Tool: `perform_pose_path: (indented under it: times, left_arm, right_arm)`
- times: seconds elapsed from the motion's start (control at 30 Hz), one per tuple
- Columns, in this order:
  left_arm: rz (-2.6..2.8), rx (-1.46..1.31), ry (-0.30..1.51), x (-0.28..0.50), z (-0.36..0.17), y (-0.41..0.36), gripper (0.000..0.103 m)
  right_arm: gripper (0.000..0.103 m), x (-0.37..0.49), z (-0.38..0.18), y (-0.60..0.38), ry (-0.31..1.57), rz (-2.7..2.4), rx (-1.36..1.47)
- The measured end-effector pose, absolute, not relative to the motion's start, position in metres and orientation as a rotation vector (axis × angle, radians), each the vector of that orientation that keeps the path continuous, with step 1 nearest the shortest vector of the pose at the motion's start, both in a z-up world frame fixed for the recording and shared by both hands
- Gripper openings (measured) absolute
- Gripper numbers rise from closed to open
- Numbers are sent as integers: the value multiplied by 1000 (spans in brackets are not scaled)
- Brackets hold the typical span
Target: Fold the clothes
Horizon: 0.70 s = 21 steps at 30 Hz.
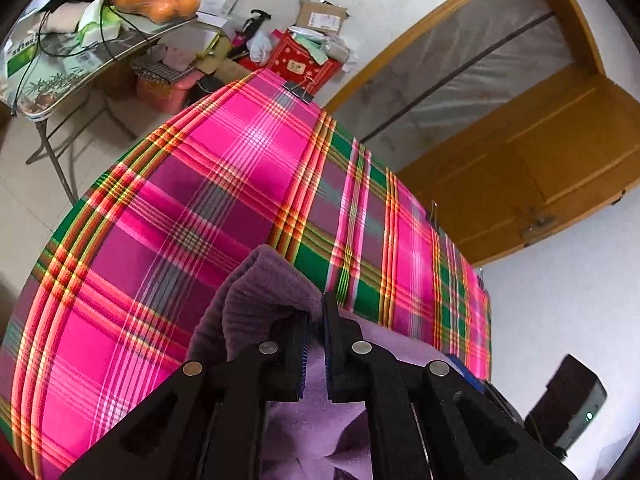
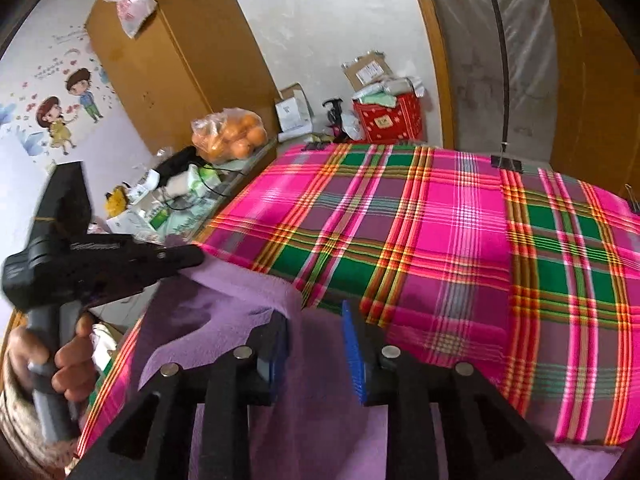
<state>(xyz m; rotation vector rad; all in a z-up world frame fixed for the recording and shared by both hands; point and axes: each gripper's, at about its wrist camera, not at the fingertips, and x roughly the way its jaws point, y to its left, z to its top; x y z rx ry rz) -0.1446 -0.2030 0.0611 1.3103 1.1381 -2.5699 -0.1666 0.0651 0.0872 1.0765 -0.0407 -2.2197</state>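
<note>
The purple garment (image 1: 256,300) lies at the near edge of the plaid-covered surface (image 1: 180,208), and most of it is cut off below both views, so its full shape and kind cannot be made out. In the left wrist view the left tongs (image 1: 314,344) stand nearly closed, pinching a raised fold of the purple cloth between the blue-lined pads; the cloth humps up over the left finger and hides its tip. In the right wrist view the right tongs (image 2: 316,340) stand clearly apart, with purple cloth draped over the left finger and lying between the two; whether they grip anything cannot be told. The left tongs appear there too, at the left edge, blurred, held by a hand (image 2: 52,360) with its tip on a lifted corner of the cloth. Beyond the plaid cloth, a clear bag of oranges (image 2: 228,136) sits on a cluttered side table (image 1: 60,80), and a red box (image 2: 390,120) on the floor holds packets and paper.
</note>
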Motion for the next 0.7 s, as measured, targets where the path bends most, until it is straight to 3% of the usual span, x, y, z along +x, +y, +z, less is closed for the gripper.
perform_pose_path:
  times: [0.2, 0.33, 0.47, 0.7]
  left_arm:
    - [-2581, 1299, 1059, -127, 80, -203, 7]
    - [-2653, 1266, 987, -107, 103, -195, 20]
    - [-2732, 1263, 846, -90, 126, -174, 24]
    - [-2871, 1505, 561, -67, 137, -95, 27]
  right_arm:
    - [27, -133, 102, 105, -59, -2256, 1028]
    - [27, -106, 94, 132, -46, -2261, 1040]
    - [27, -89, 76, 156, -36, -2269, 1104]
    - [27, -69, 55, 195, -143, -2278, 1171]
